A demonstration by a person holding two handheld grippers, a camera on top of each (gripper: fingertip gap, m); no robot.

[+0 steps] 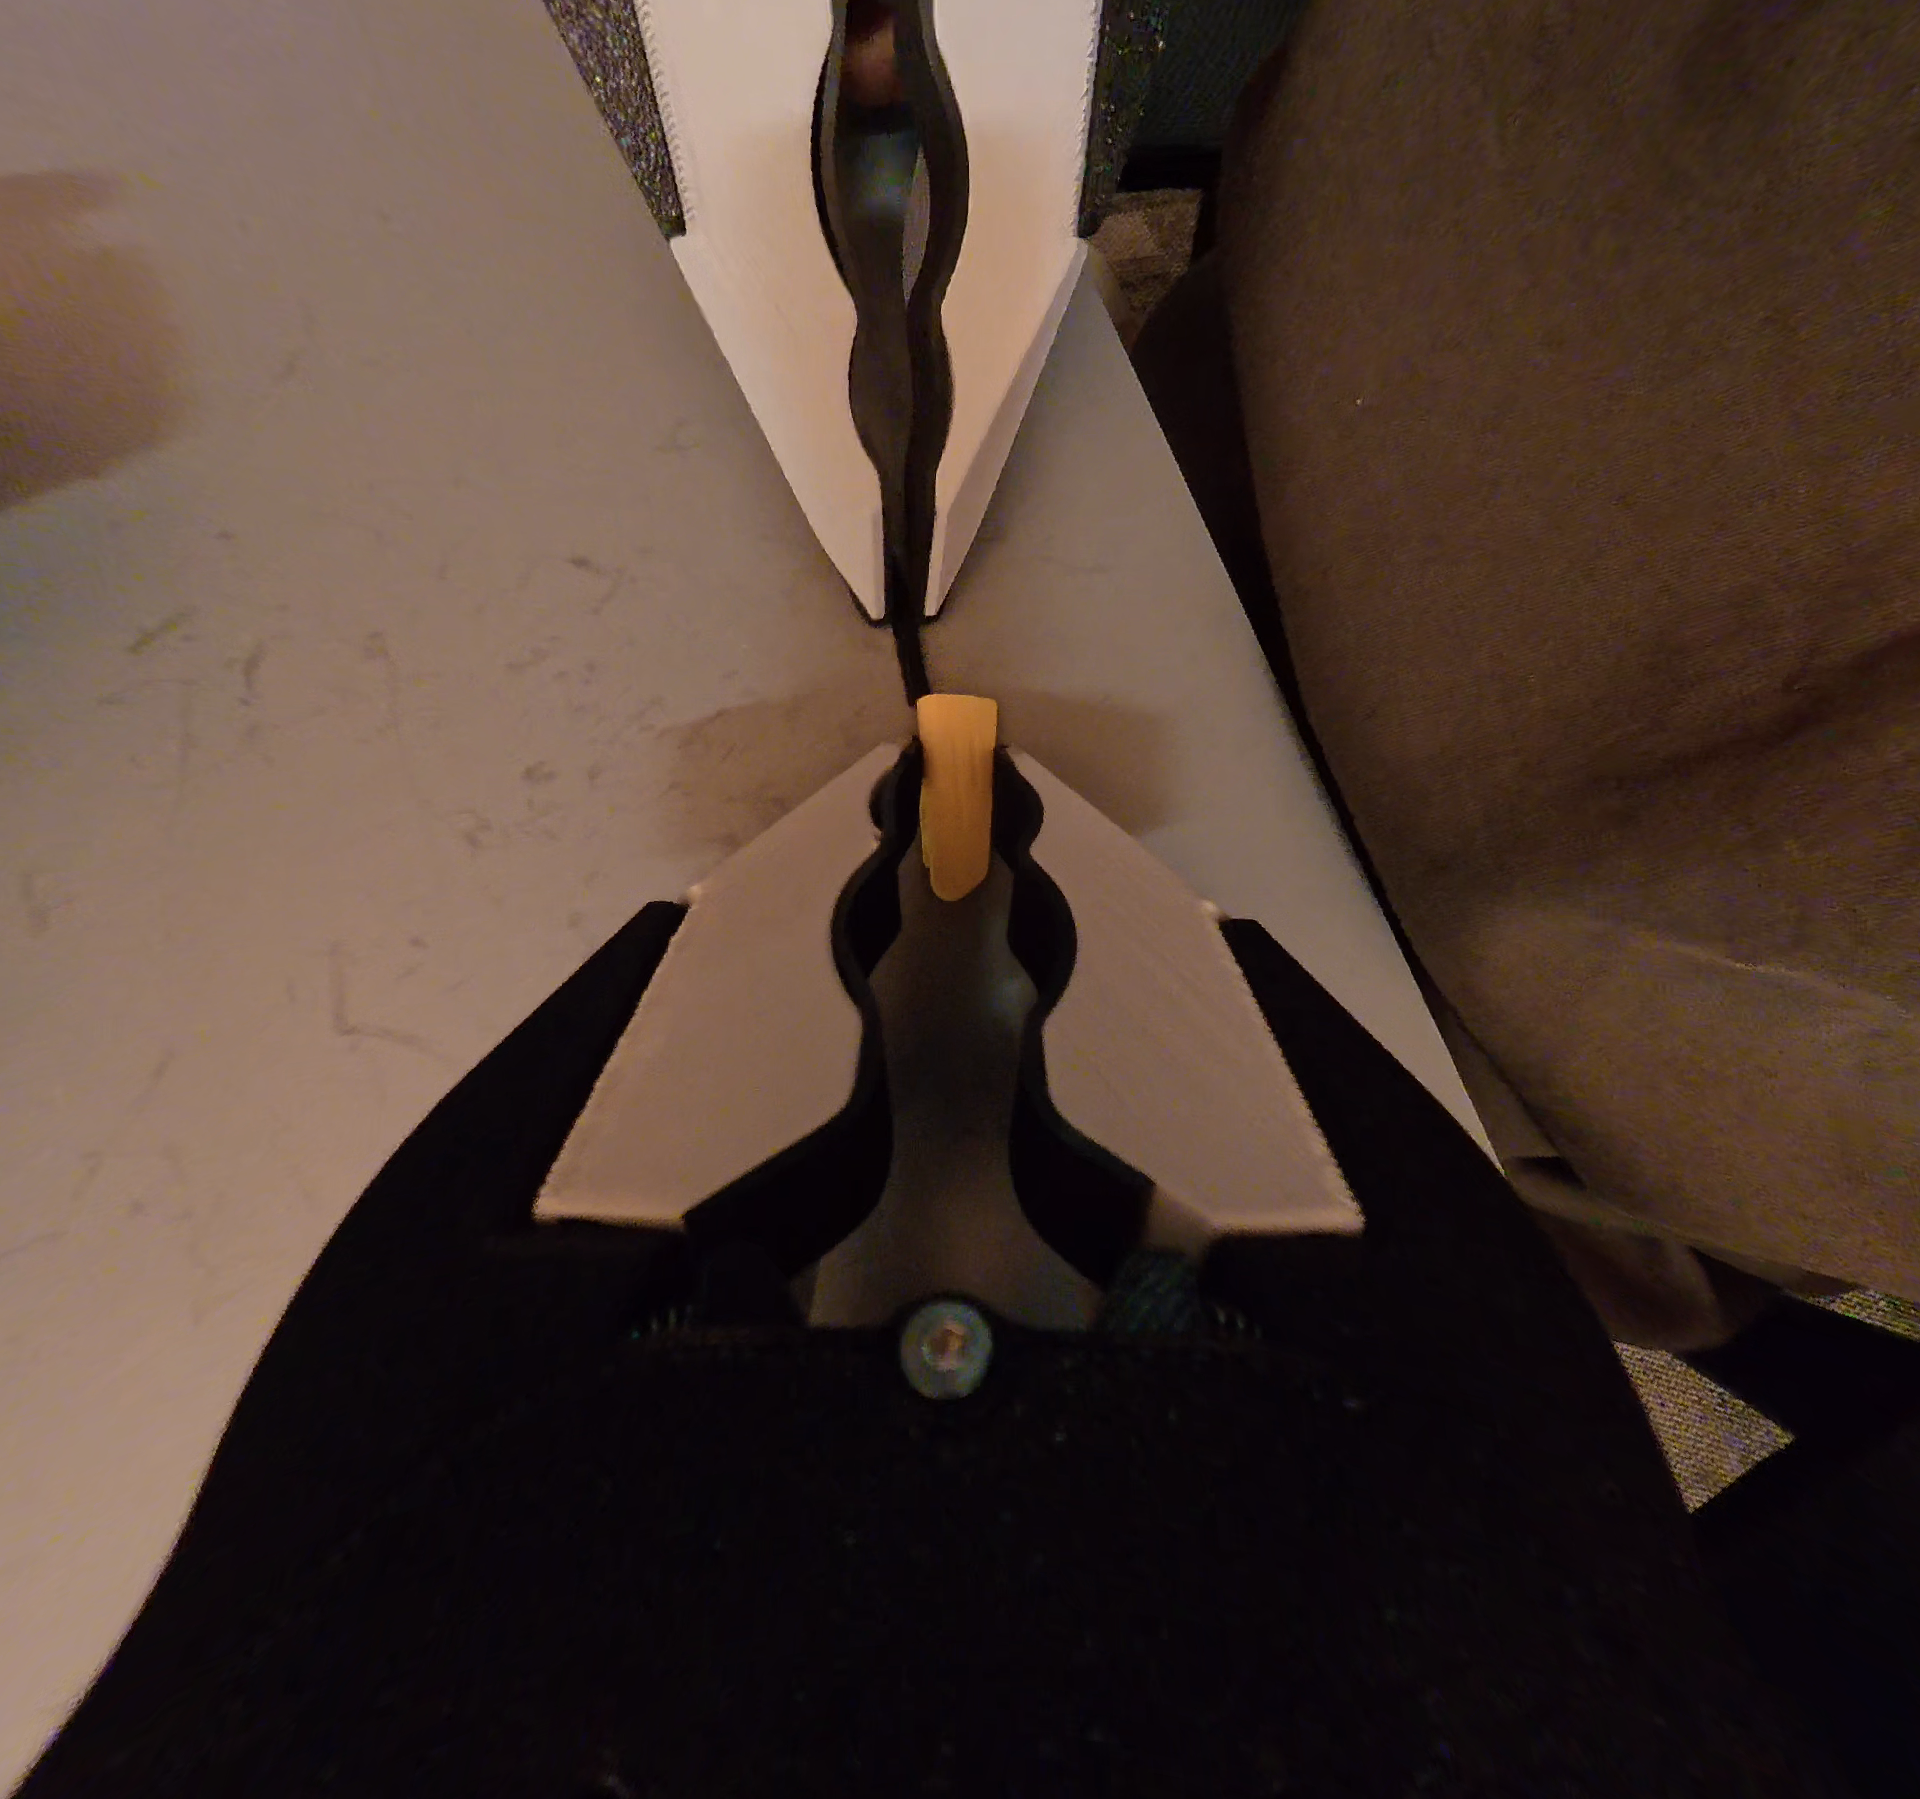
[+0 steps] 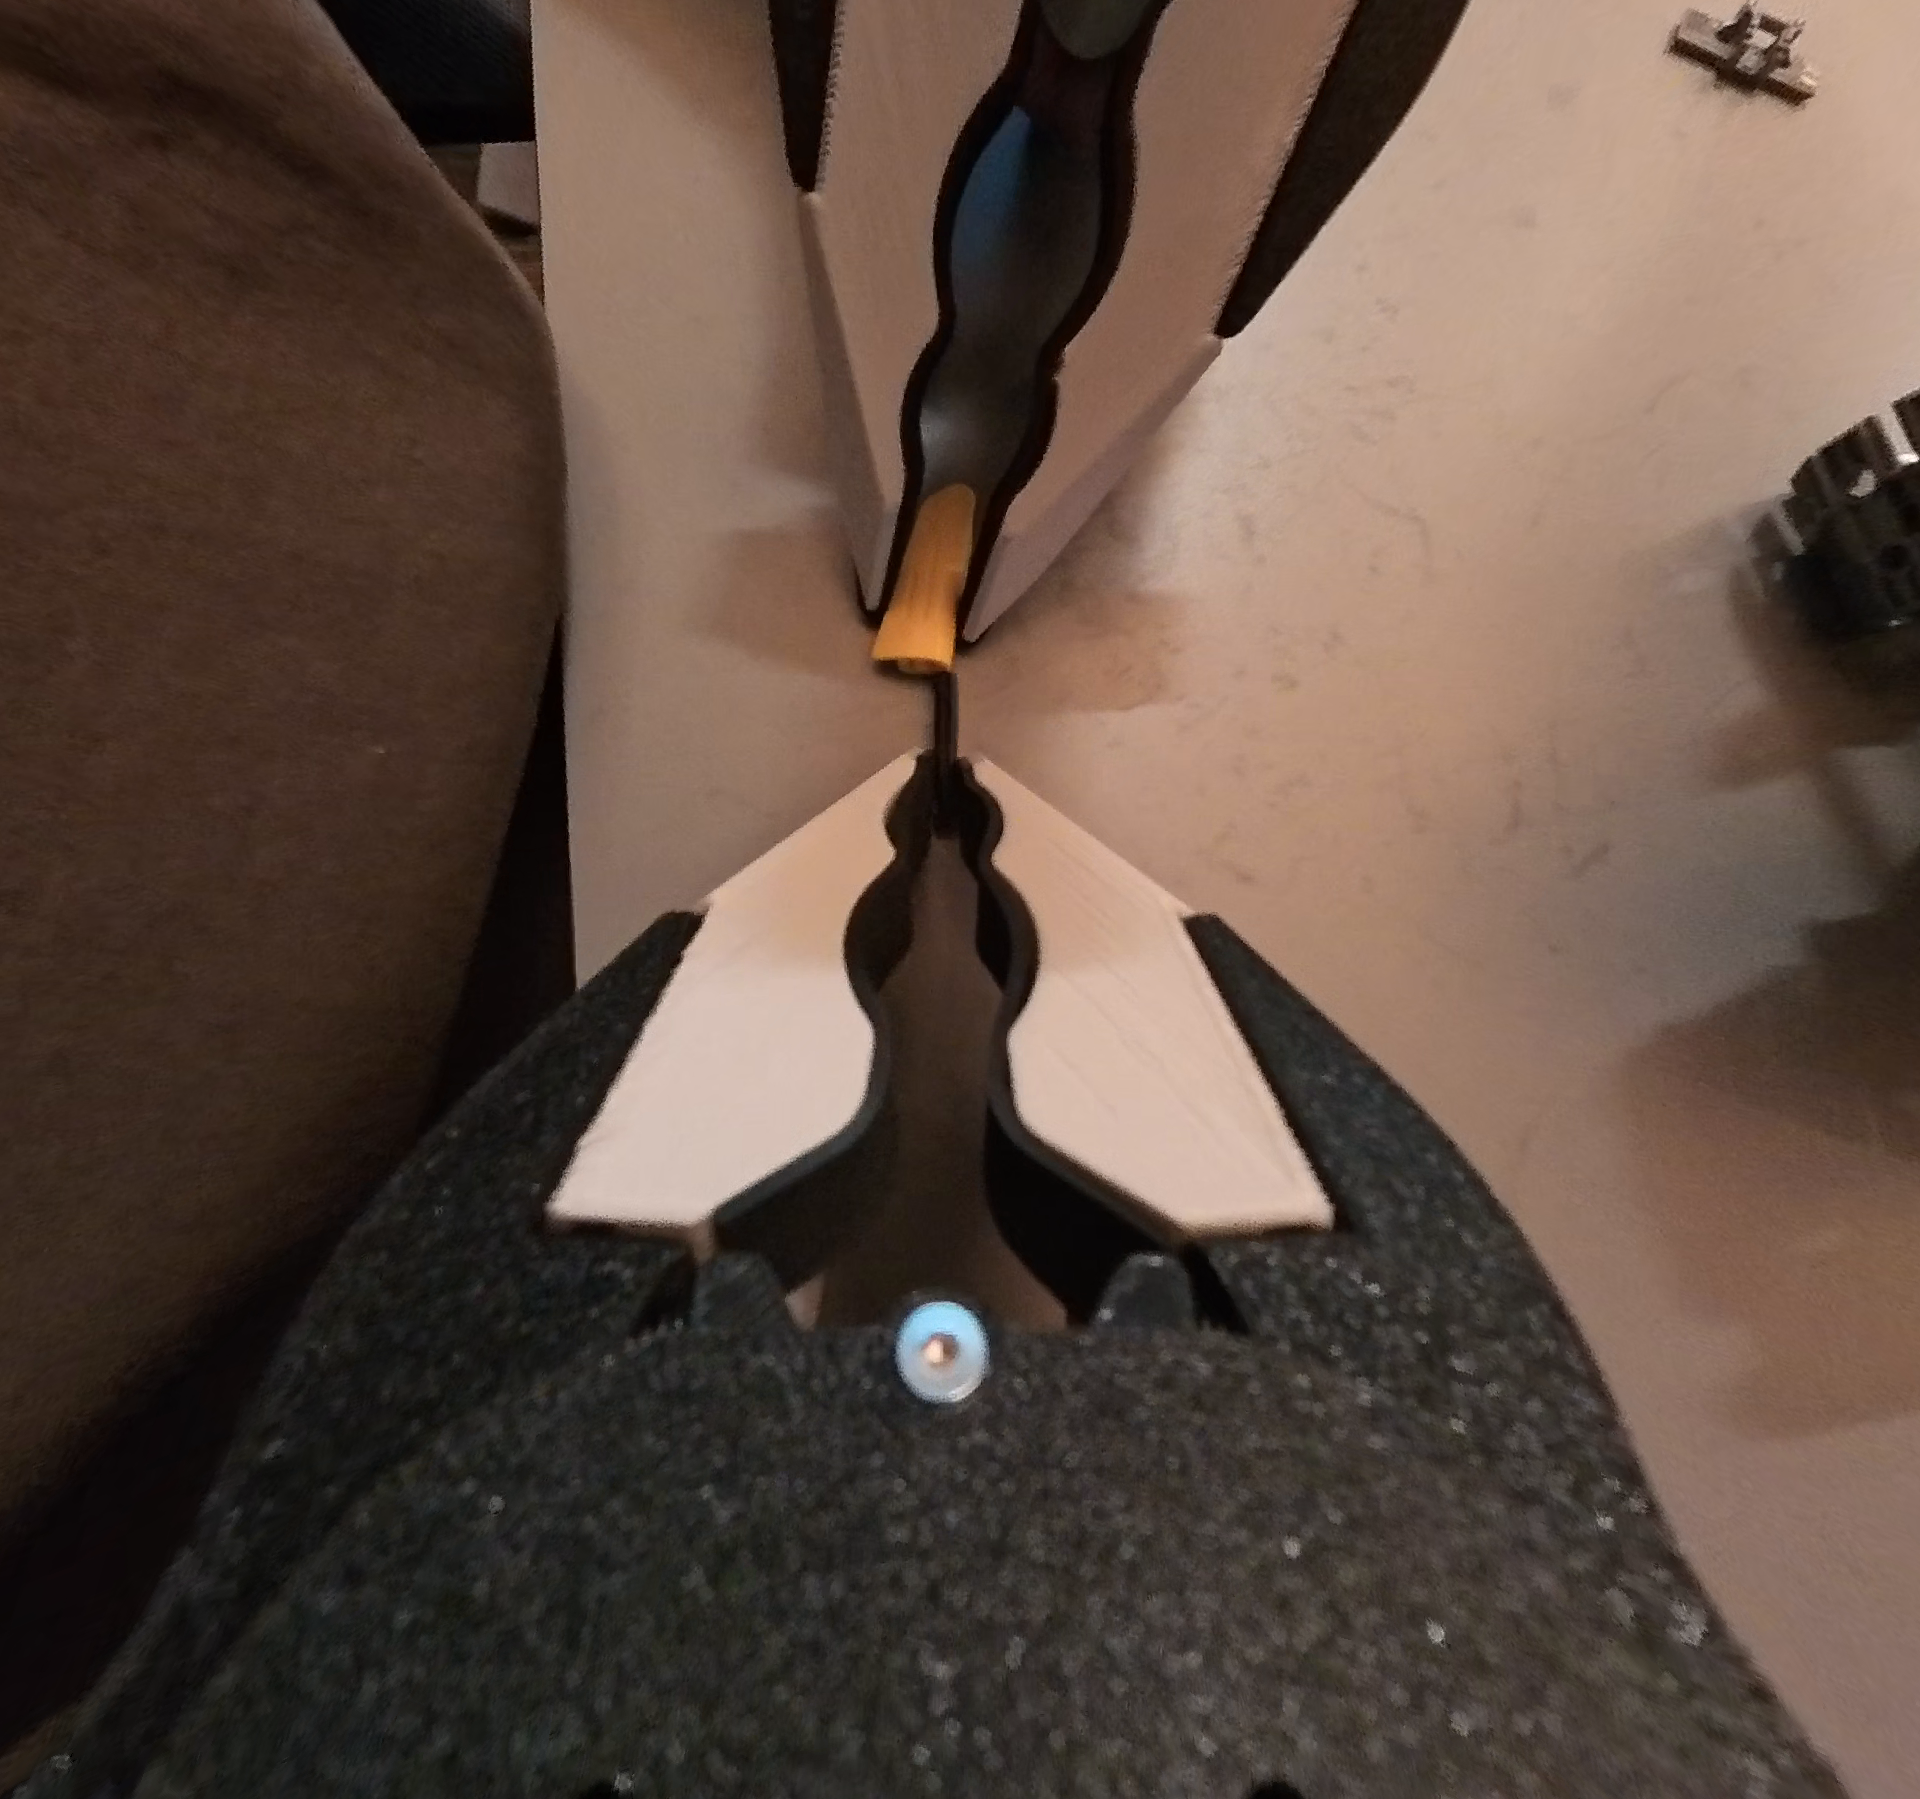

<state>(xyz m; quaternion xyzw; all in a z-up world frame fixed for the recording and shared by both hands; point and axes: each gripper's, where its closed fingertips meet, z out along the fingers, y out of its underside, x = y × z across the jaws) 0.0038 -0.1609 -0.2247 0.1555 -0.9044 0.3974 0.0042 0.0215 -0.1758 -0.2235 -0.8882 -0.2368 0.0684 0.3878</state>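
My left gripper (image 1: 956, 760) is shut on a small ribbed yellow cap (image 1: 956, 814), which sticks out past its tips. My right gripper (image 2: 941, 770) faces it tip to tip and is shut on a thin black wire (image 2: 945, 715). The wire's free end meets the cap's open end. In the left wrist view the right gripper (image 1: 910, 606) comes in from the top with the wire (image 1: 914, 663) running down to the cap. In the right wrist view the left gripper (image 2: 921, 622) comes in from the top, holding the cap (image 2: 916, 596). Both are just above a scuffed white table (image 1: 364, 710).
A person's brown clothing fills the right of the left wrist view (image 1: 1558, 606) and the left of the right wrist view (image 2: 260, 606). A dark toothed ring (image 2: 1849, 523) and a small dark metal part (image 2: 1745, 50) lie on the table to the right. My left and right fingertips are right by each other.
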